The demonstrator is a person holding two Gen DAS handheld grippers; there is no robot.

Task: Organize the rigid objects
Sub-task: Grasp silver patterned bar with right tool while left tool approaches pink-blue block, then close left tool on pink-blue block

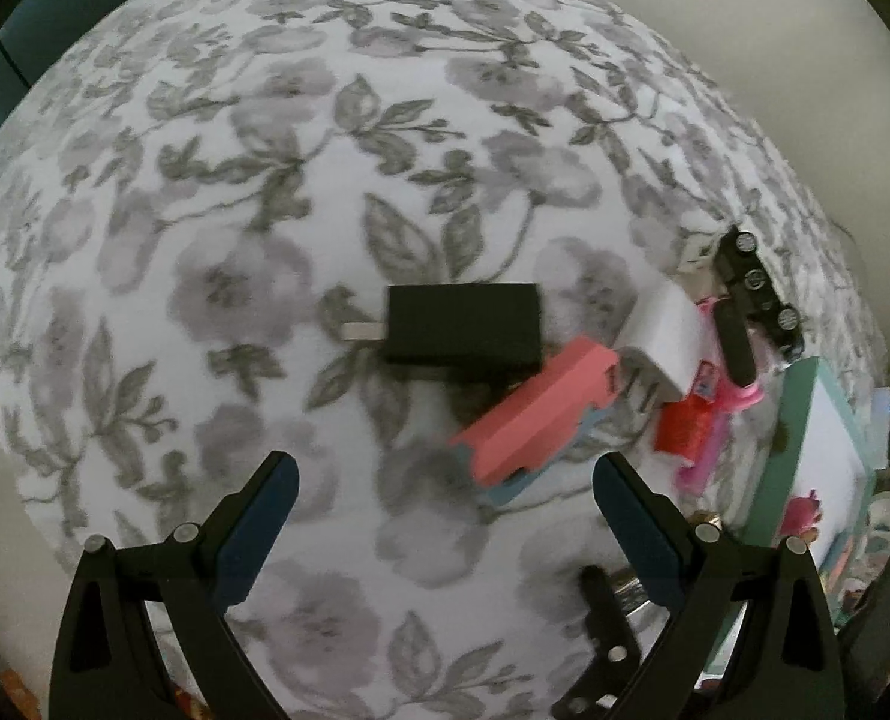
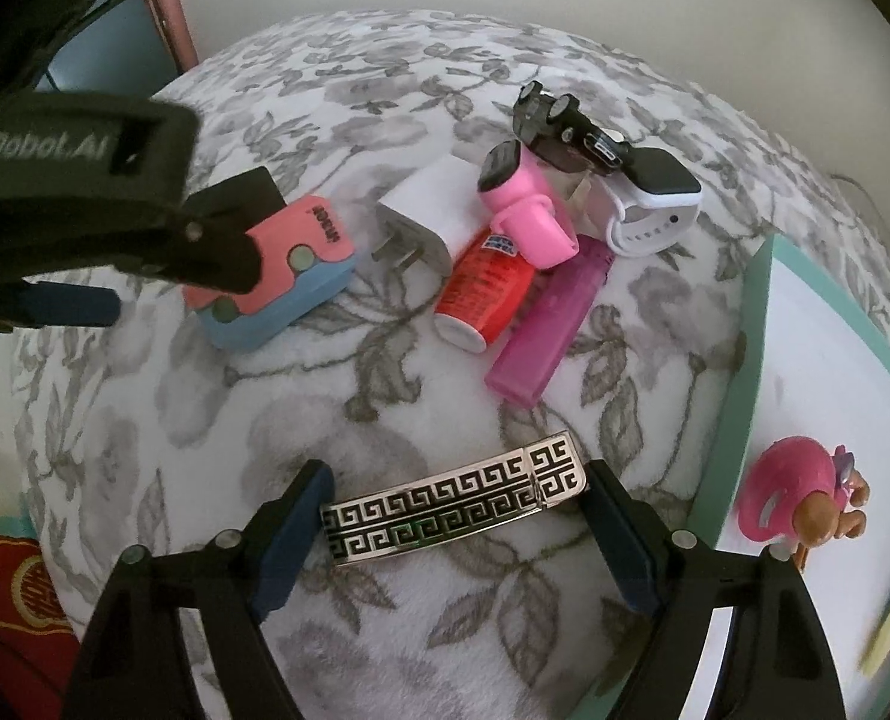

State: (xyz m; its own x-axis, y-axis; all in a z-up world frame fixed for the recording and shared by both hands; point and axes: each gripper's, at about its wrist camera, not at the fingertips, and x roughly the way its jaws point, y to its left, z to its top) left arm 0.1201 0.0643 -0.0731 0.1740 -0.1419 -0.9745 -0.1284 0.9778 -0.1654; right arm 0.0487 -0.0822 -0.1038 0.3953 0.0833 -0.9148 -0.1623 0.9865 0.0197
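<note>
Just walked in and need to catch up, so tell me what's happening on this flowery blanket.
A person is sorting small items with two handheld grippers. The right gripper has closed on a silver bracelet with a black key pattern, pads at both ends. The left gripper hangs open and empty over the blanket, near a pink and blue case and a black charger. A white-topped box with a teal rim waits beside.

Between my right gripper's [image 2: 454, 516] pads lies a flat silver bar [image 2: 454, 501] with a black key pattern, each end against a pad. Farther off lie a pink-and-blue case [image 2: 277, 276], a white plug [image 2: 424, 213], a red tube [image 2: 484, 282], a magenta lighter [image 2: 544, 321], a pink stamp [image 2: 523, 204], a white watch [image 2: 655, 204] and a black toy car [image 2: 565, 120]; a black charger [image 1: 463, 324] lies flat.
</note>
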